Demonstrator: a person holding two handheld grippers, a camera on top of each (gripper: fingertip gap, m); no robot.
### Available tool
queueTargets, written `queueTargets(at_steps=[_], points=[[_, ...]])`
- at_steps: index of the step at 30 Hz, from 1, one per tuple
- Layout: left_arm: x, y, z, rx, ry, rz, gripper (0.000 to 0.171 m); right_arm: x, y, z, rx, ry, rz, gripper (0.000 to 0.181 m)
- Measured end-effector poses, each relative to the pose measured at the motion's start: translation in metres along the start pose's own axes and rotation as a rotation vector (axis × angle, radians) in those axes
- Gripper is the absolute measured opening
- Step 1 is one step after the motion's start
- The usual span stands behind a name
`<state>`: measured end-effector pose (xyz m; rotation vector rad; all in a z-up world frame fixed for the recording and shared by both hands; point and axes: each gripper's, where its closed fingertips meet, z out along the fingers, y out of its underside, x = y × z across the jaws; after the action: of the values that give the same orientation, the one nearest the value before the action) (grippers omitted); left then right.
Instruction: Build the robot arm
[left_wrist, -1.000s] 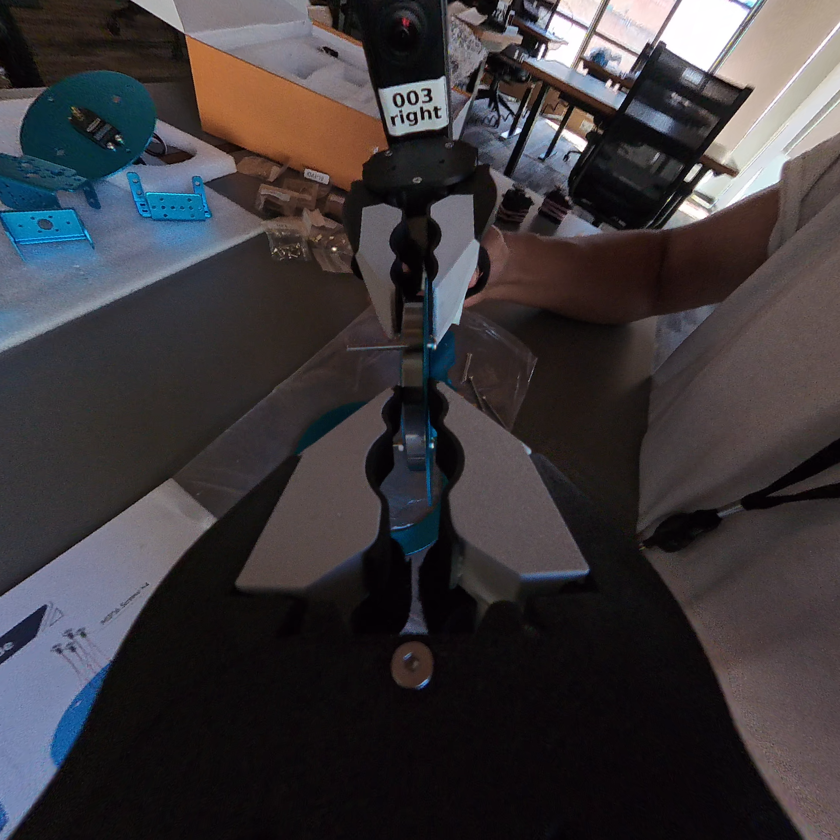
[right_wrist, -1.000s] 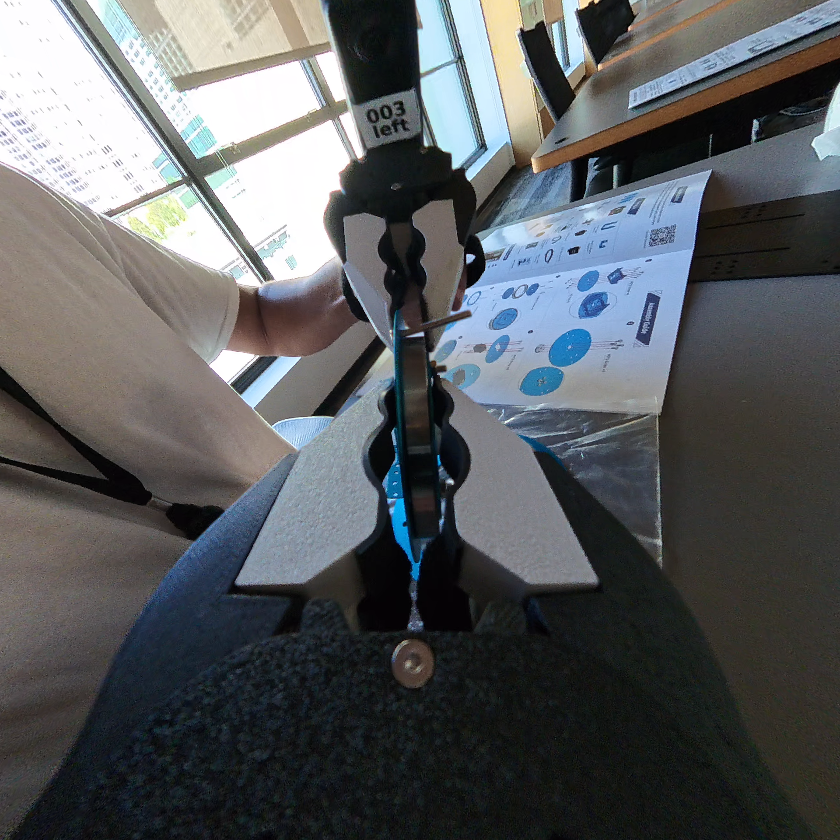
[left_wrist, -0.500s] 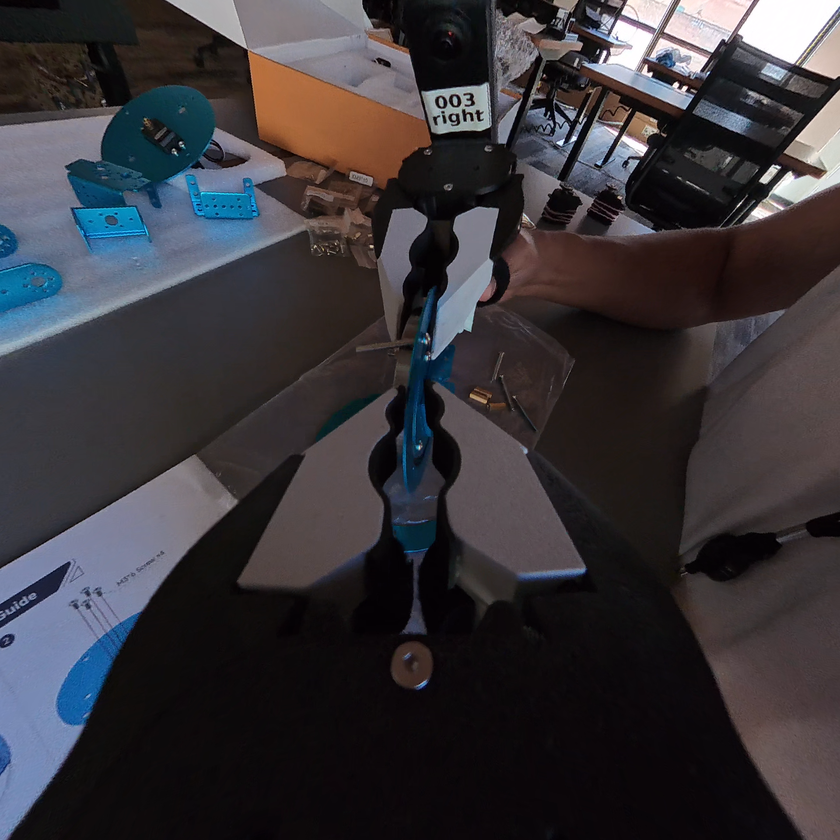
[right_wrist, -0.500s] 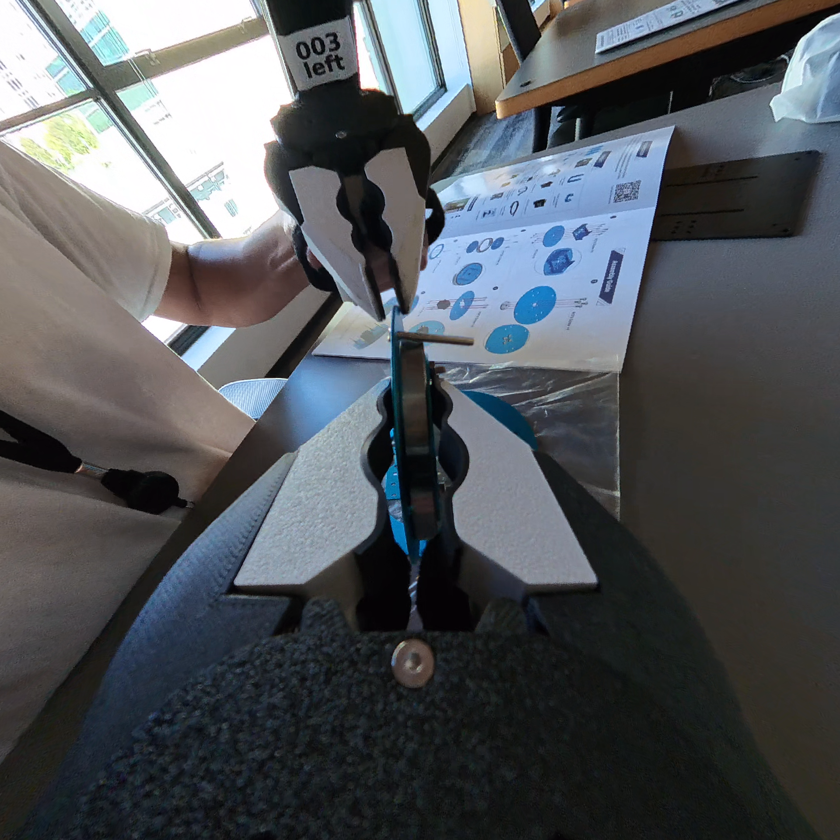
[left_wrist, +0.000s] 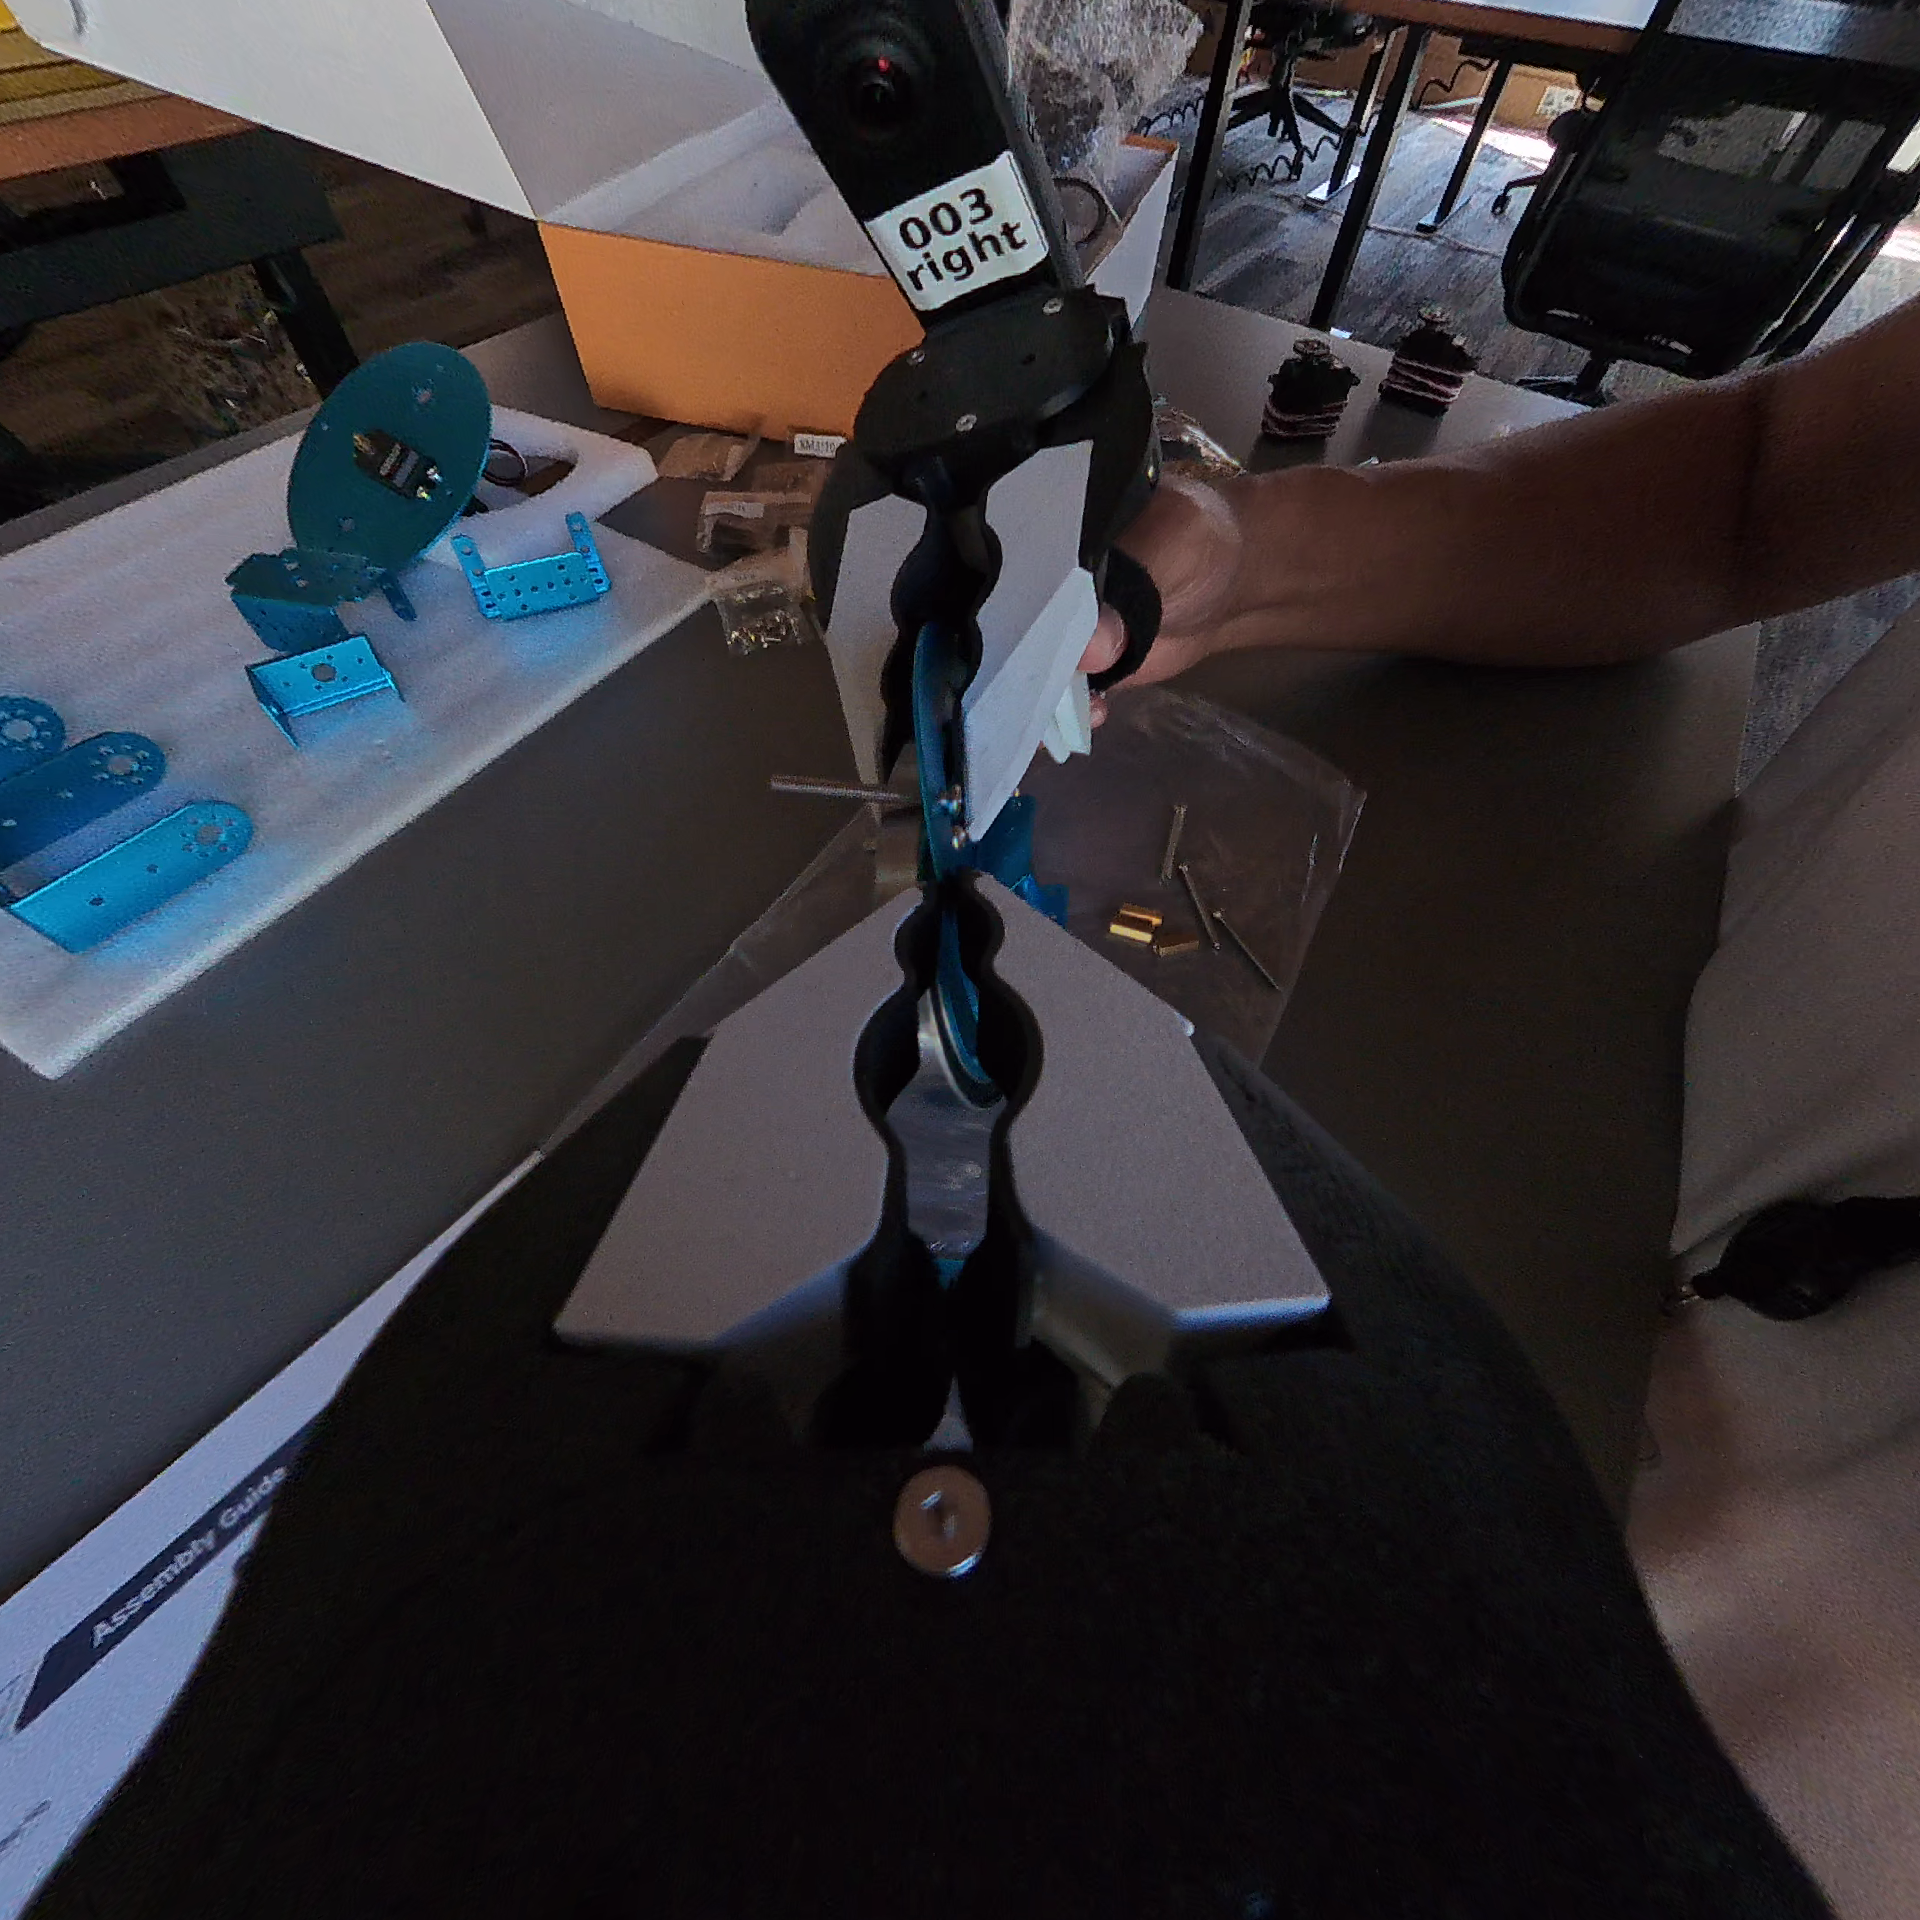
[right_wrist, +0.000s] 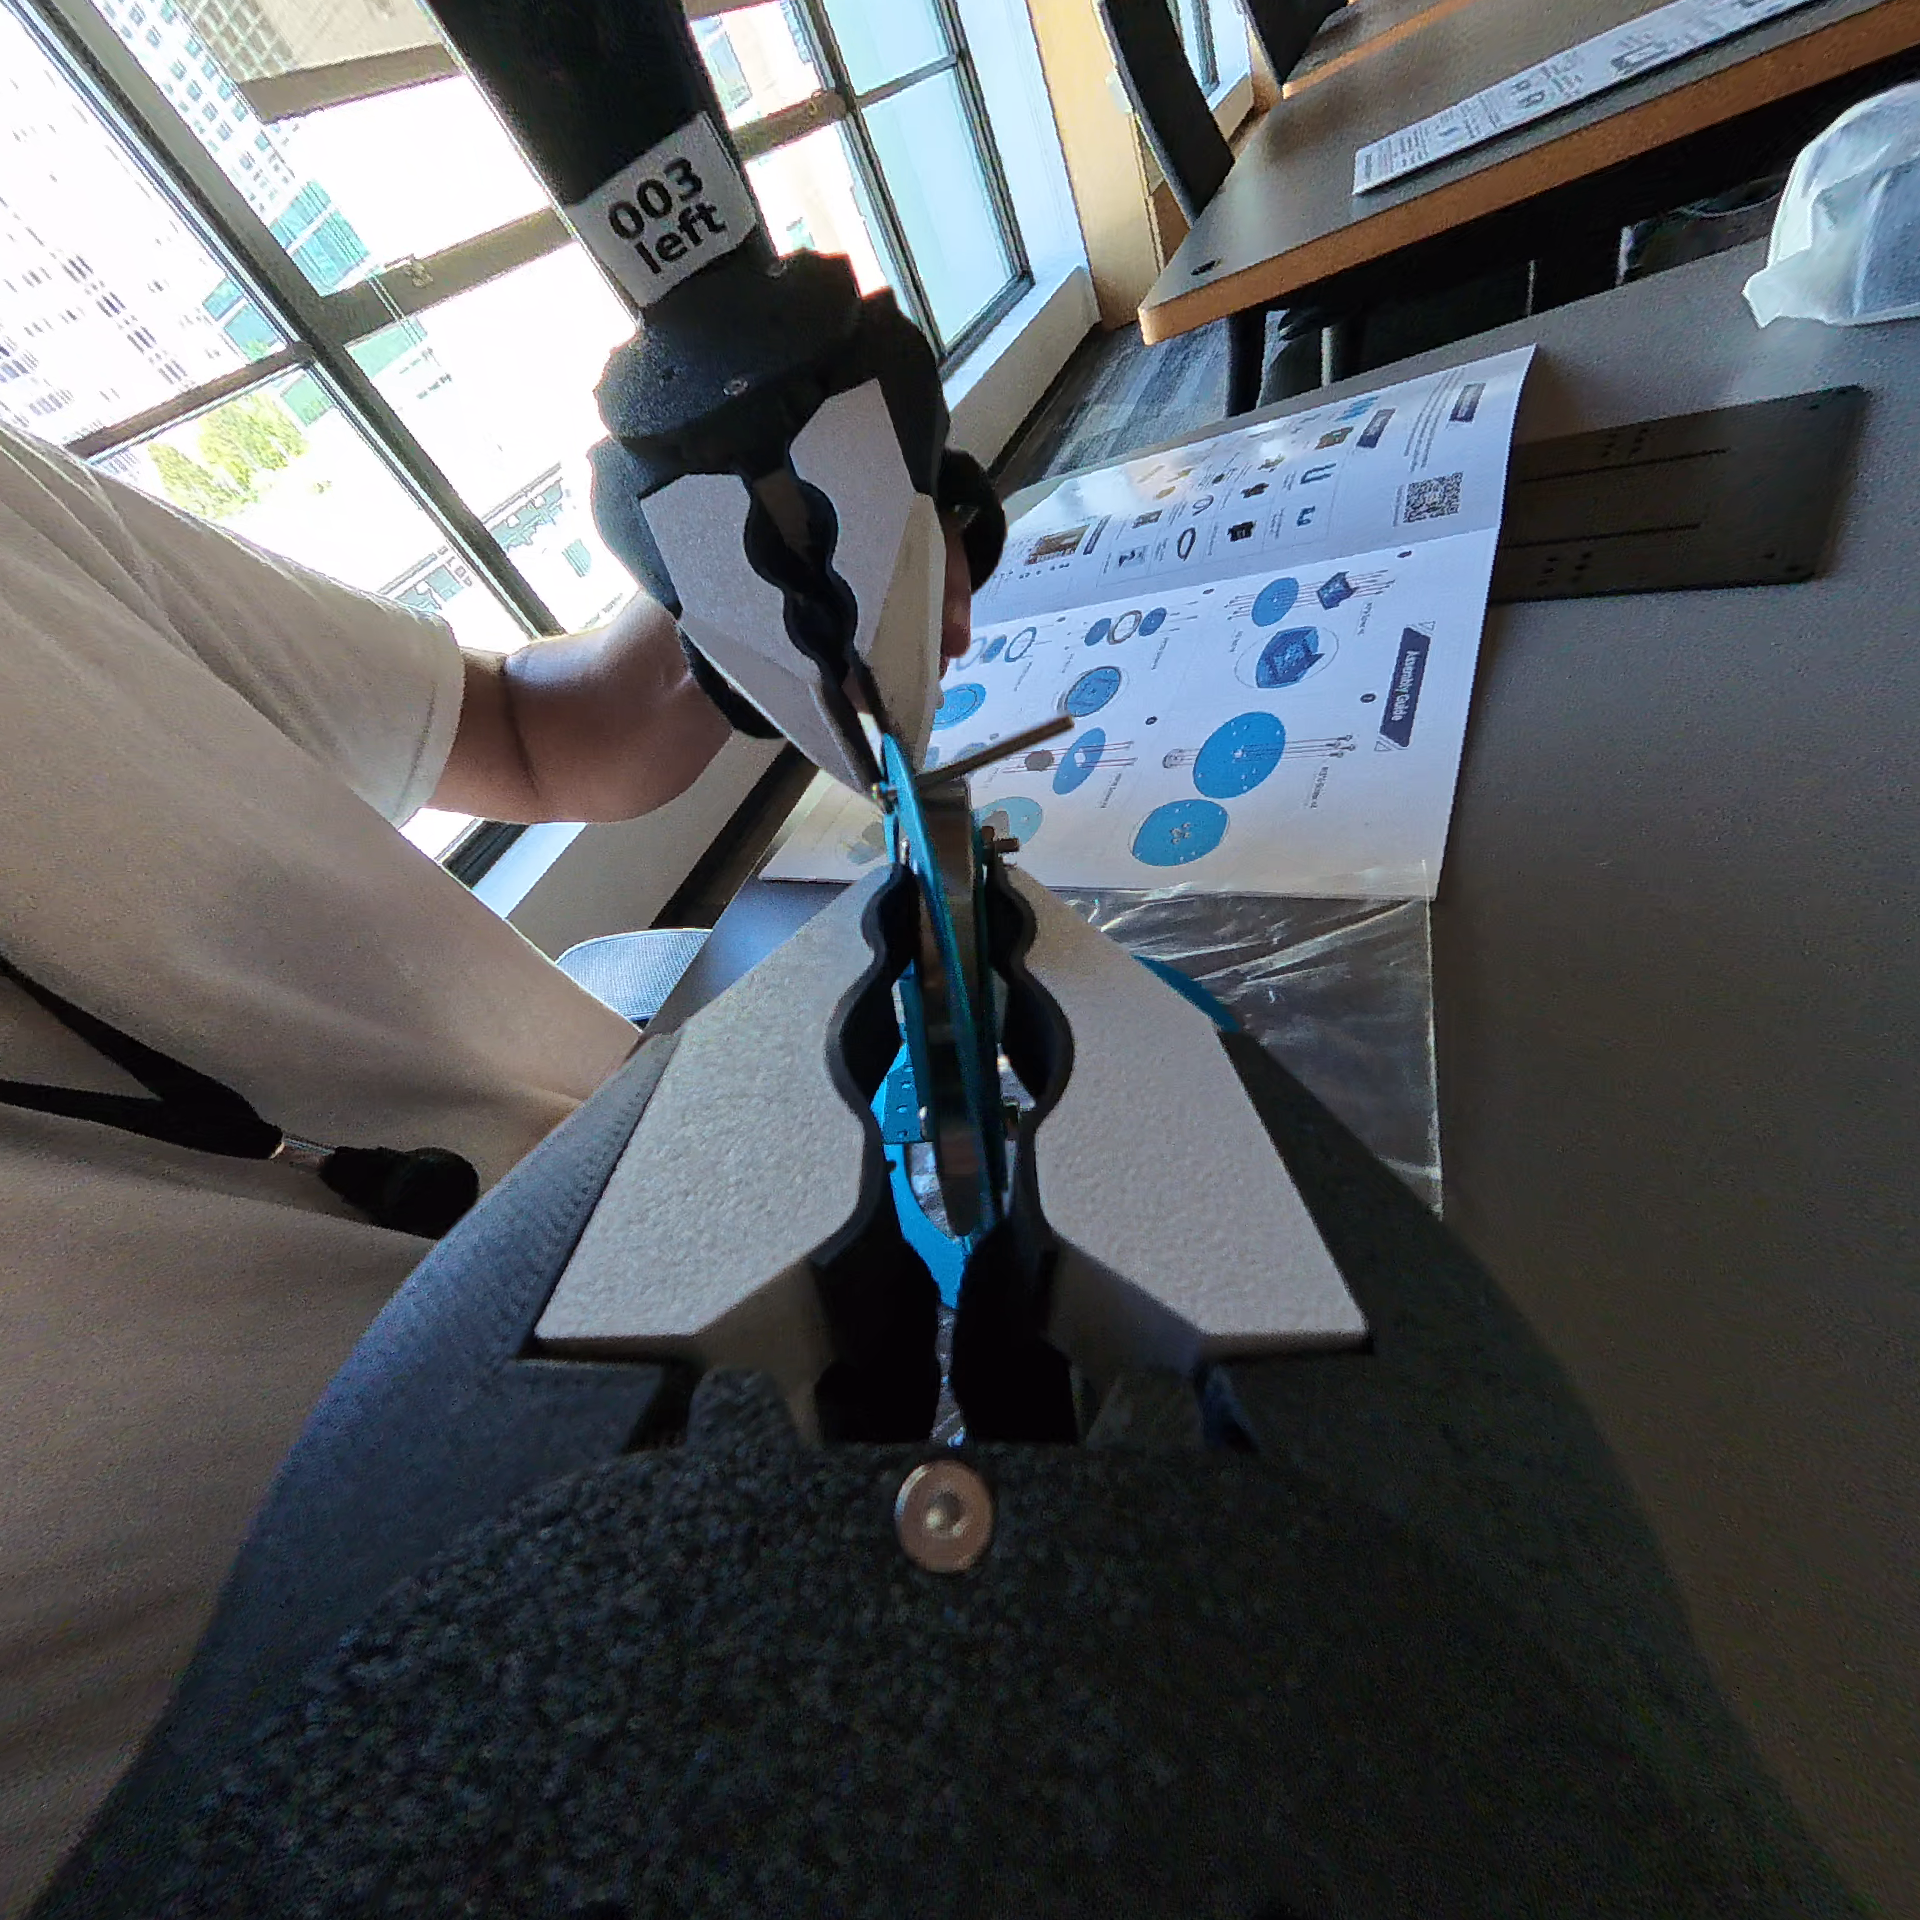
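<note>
Office: desks (left_wrist: 1507, 21), mesh chair (left_wrist: 1704, 197)

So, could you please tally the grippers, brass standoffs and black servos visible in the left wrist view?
Grippers: 2, left gripper and right gripper, both shut on the blue disc
Brass standoffs: 2
Black servos: 2
Total: 6

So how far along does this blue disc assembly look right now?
Done: one long screw already sticks through the blue disc. In hand: the left gripper and right gripper are both shut on the disc, held edge-on between them. Left: loose screws and brass standoffs lie on the plastic bag, and blue brackets sit unused on the white foam.
</note>
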<state>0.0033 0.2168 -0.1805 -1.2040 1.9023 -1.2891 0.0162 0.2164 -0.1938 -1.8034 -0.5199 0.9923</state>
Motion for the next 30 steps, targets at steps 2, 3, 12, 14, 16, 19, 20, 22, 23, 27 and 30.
queueTargets(at_steps=[2,3,12,14,16,19,20,22,23,27,30], points=[[-0.006,-0.001,-0.003,0.0,-0.035,0.011,0.003,0.0,-0.002,-0.003,0.006,-0.005,0.015,0.012],[-0.008,-0.001,-0.005,0.004,-0.04,0.003,0.003,0.0,-0.003,-0.005,0.005,-0.003,0.021,0.012],[0.0,-0.002,-0.006,0.078,0.017,-0.038,0.004,-0.006,-0.008,-0.006,-0.001,-0.024,0.029,0.012],[0.005,-0.004,-0.007,0.076,0.051,-0.007,0.003,-0.01,-0.008,-0.006,-0.002,-0.053,0.036,0.012],[0.01,-0.008,-0.008,0.083,0.094,0.008,0.003,-0.013,-0.009,-0.007,0.001,-0.072,0.037,0.012],[0.012,-0.01,-0.007,0.056,0.124,0.03,0.002,-0.013,-0.007,-0.004,-0.023,-0.046,0.003,0.012],[0.011,-0.011,-0.006,0.048,0.126,0.038,0.002,-0.014,-0.007,-0.004,-0.028,-0.049,-0.002,0.012],[0.011,-0.012,-0.006,0.034,0.142,0.047,0.002,-0.017,-0.008,-0.005,-0.025,-0.057,-0.002,0.012],[0.011,-0.012,-0.006,0.03,0.146,0.053,0.002,-0.017,-0.008,-0.005,-0.021,-0.063,0.005,0.012],[0.01,-0.012,-0.004,0.011,0.139,0.066,0.003,-0.016,-0.009,-0.008,-0.006,-0.068,0.02,0.012],[0.009,-0.01,-0.004,-0.001,0.138,0.073,0.003,-0.015,-0.008,-0.008,-0.011,-0.069,0.023,0.012]])
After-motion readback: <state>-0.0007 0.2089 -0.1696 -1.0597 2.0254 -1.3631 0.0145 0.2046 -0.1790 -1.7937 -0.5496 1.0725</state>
